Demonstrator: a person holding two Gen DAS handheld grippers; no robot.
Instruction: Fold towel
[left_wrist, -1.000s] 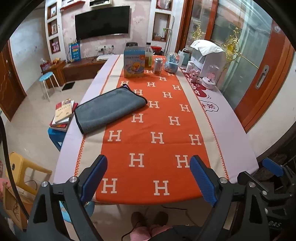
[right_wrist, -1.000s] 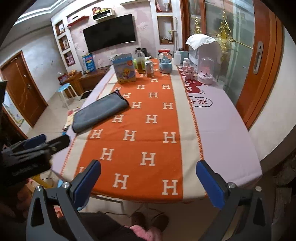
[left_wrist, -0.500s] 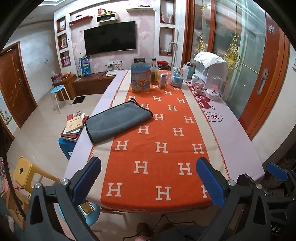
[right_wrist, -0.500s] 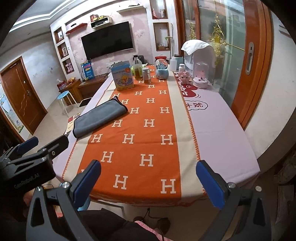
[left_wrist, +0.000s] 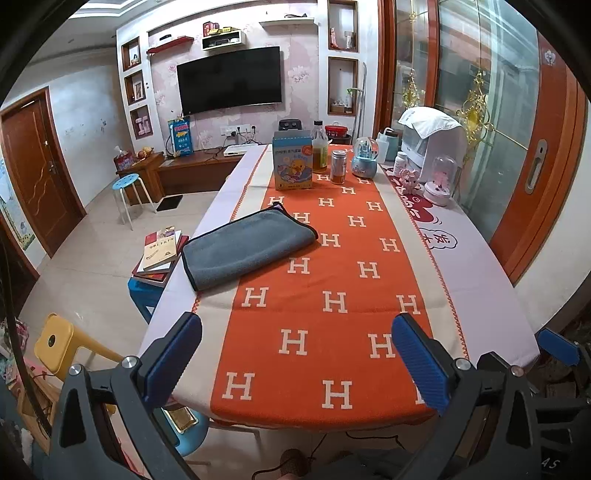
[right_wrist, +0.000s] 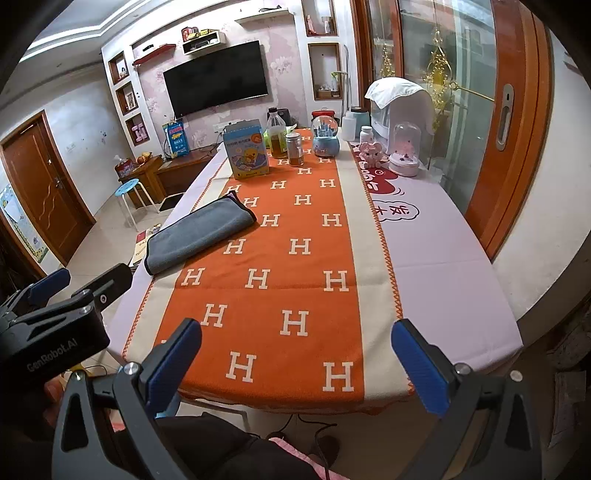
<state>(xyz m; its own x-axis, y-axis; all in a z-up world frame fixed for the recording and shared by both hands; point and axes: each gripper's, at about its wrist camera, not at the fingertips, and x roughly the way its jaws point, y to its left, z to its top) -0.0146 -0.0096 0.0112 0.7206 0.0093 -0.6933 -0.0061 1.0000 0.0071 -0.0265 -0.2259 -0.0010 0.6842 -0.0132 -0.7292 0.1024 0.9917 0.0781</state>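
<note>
On the left half of the table (left_wrist: 476, 266), at about ten o'clock from where both grippers point, a grey towel (left_wrist: 247, 249) lies folded over, partly on the orange runner (left_wrist: 332, 280) with its white H pattern and partly on the pale cloth beside it, its long side running at a slant. Both grippers hang off the near end of the table, well apart from the towel. The left gripper (left_wrist: 297, 356) has its blue fingers spread wide with nothing between them; the right gripper (right_wrist: 297, 360) is spread just as wide and also holds nothing. At twelve o'clock, at the far end, stand a blue box with a duck picture (left_wrist: 292, 162), a bottle (left_wrist: 319, 152) and a small jar (left_wrist: 338, 167), close together. Below the table's left edge, books (left_wrist: 160, 254) are stacked on a blue stool.
</note>
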